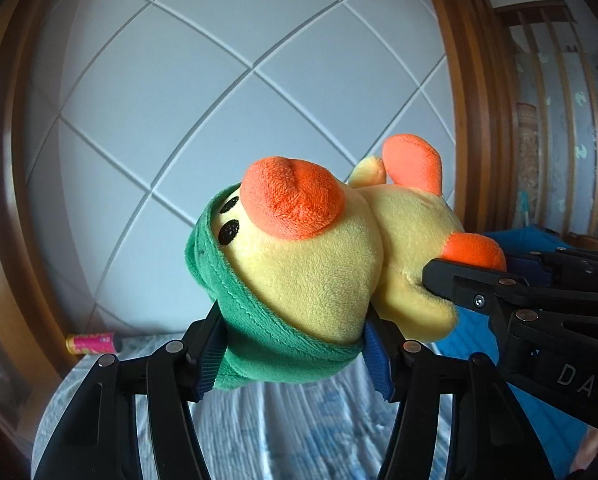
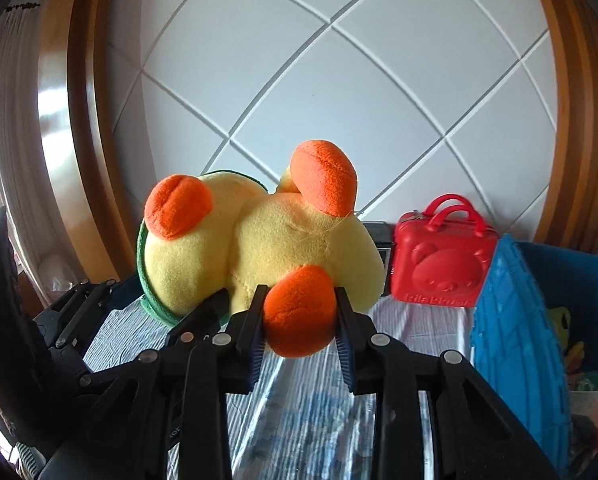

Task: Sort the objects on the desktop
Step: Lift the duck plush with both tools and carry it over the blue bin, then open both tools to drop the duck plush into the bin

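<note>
A yellow plush duck [image 1: 323, 272] with an orange beak and a green hood is held in the air between both grippers. My left gripper [image 1: 295, 360] is shut on its hooded head. From the right of the left wrist view, my right gripper [image 1: 435, 276] comes in at the duck's foot. In the right wrist view the duck [image 2: 259, 240] shows its underside, and my right gripper [image 2: 301, 340] is shut on one orange foot [image 2: 299, 316]. The left gripper's black frame [image 2: 79, 304] sits at the left behind the duck.
A red bear-embossed case [image 2: 443, 264] stands at the back against the white quilted headboard [image 2: 339, 80]. A blue basket [image 2: 515, 336] with items inside is at the right. A pink tube [image 1: 93, 343] lies at the far left on the pale patterned cloth [image 1: 299, 432].
</note>
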Demonstrator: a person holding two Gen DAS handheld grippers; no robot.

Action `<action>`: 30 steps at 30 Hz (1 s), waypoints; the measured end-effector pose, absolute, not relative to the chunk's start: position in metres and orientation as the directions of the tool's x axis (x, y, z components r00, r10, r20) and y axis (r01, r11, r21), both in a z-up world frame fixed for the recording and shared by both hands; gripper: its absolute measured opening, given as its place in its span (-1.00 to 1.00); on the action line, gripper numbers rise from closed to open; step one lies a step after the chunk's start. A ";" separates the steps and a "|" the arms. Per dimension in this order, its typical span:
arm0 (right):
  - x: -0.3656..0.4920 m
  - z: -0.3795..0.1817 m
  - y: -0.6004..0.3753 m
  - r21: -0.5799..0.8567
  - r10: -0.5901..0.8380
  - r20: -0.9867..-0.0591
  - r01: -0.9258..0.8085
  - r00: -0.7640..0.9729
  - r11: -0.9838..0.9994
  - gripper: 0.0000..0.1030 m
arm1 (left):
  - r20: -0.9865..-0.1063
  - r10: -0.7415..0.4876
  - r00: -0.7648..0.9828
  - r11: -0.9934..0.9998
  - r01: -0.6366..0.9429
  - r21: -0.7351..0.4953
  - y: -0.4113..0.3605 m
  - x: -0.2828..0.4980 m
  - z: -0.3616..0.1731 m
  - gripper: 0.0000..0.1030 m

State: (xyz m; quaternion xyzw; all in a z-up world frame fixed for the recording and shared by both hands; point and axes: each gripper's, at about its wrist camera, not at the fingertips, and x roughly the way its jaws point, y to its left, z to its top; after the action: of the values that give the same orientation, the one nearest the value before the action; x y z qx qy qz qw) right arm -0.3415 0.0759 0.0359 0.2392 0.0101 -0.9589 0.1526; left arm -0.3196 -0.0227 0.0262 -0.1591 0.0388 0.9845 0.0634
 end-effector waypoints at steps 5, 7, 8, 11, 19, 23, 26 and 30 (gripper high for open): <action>-0.295 0.064 0.150 0.040 -0.208 -0.409 0.210 -0.889 -0.977 -0.42 | -0.268 0.204 -0.942 -0.972 -0.228 0.059 0.052 -0.288 0.051 0.16; -0.278 0.075 0.186 0.034 -0.175 -0.394 0.176 -0.902 -0.984 -0.42 | -0.251 0.238 -0.938 -0.964 -0.261 0.059 0.087 -0.278 0.059 0.16; -0.270 0.080 0.207 0.036 -0.163 -0.391 0.162 -0.906 -0.986 -0.42 | -0.251 0.254 -0.934 -0.960 -0.276 0.057 0.108 -0.275 0.062 0.17; -0.252 0.094 0.268 0.028 -0.120 -0.394 0.118 -0.911 -0.993 -0.42 | -0.262 0.294 -0.919 -0.947 -0.317 0.048 0.172 -0.271 0.068 0.17; -0.237 0.093 0.403 0.013 -0.056 -0.447 0.056 -0.893 -0.998 -0.42 | -0.357 0.316 -0.879 -0.936 -0.350 0.035 0.298 -0.267 0.064 0.18; -0.238 0.086 0.450 0.038 -0.069 -0.482 0.058 -0.874 -0.998 -0.42 | -0.405 0.295 -0.866 -0.937 -0.345 0.057 0.334 -0.267 0.057 0.21; -0.239 0.077 0.469 0.053 -0.081 -0.496 0.063 -0.865 -0.997 -0.42 | -0.442 0.270 -0.855 -0.939 -0.335 0.073 0.353 -0.268 0.052 0.40; -0.252 0.063 0.488 0.086 -0.098 -0.517 0.063 -0.850 -0.994 -0.42 | -0.507 0.246 -0.826 -0.939 -0.332 0.086 0.363 -0.271 0.043 0.55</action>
State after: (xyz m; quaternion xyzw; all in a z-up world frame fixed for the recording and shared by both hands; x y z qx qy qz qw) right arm -0.2517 0.4879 0.0631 0.2703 -0.0332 -0.9613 0.0418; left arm -0.2708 0.3633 0.0430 -0.2527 0.0853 0.9517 0.1520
